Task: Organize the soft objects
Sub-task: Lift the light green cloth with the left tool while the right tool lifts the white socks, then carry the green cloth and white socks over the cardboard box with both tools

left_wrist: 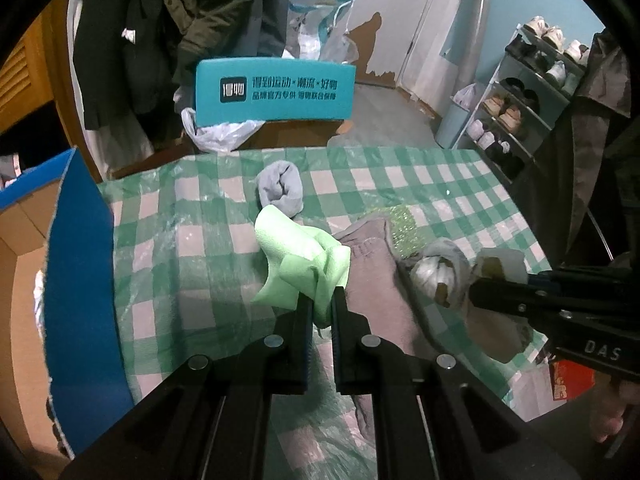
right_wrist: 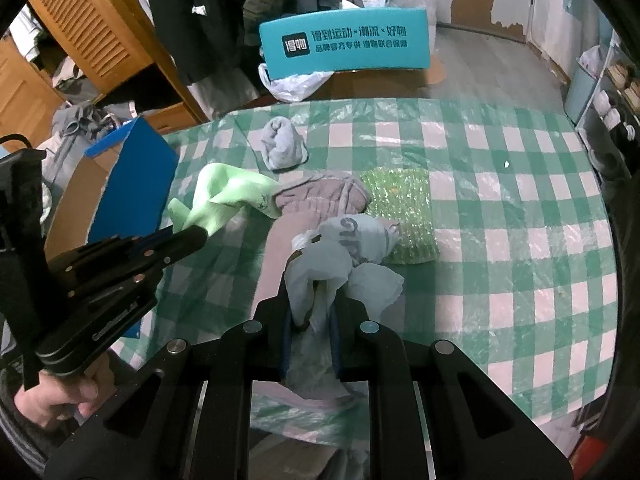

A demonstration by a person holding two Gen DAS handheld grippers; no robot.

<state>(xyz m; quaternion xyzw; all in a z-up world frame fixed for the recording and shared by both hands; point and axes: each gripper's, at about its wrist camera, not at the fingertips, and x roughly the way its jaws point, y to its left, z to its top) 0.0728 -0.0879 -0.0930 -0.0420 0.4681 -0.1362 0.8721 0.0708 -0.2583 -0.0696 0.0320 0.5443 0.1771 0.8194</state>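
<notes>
So both grippers have something pinched at this point. In the left wrist view, the left gripper (left_wrist: 322, 304) sits bottom center of the frame with its jaws clamped on a light green cloth (left_wrist: 302, 264), which bunches up above the fingertips and hangs just over the checkered tablecloth (left_wrist: 200, 216). The same cloth shows in the left-middle of the right wrist view, trailing from the left gripper toward a brownish-grey garment (right_wrist: 320, 196).

The right gripper (right_wrist: 310, 304) is bottom center in its own view, closed tight on a pale grey sock (right_wrist: 344, 248) with some lettering on it. The sock is crumpled up between the fingers. In the left wrist view that gripper pokes in from the right edge with the sock wadded at its tip.

Other soft stuff on the table: a rolled grey sock (left_wrist: 280, 188) sits upper center, just past the green cloth and apart from it. The brownish-grey garment lies spread out in the middle of the table under both grippers. A sparkly green pad (right_wrist: 400, 208) lies flat, just right of the garment, its near edge tucked under the held sock in the right wrist view.

A blue-sided cardboard box (left_wrist: 80, 280) stands at the left edge of the table, and a teal box with white print (left_wrist: 276, 92) sits beyond the far edge.
</notes>
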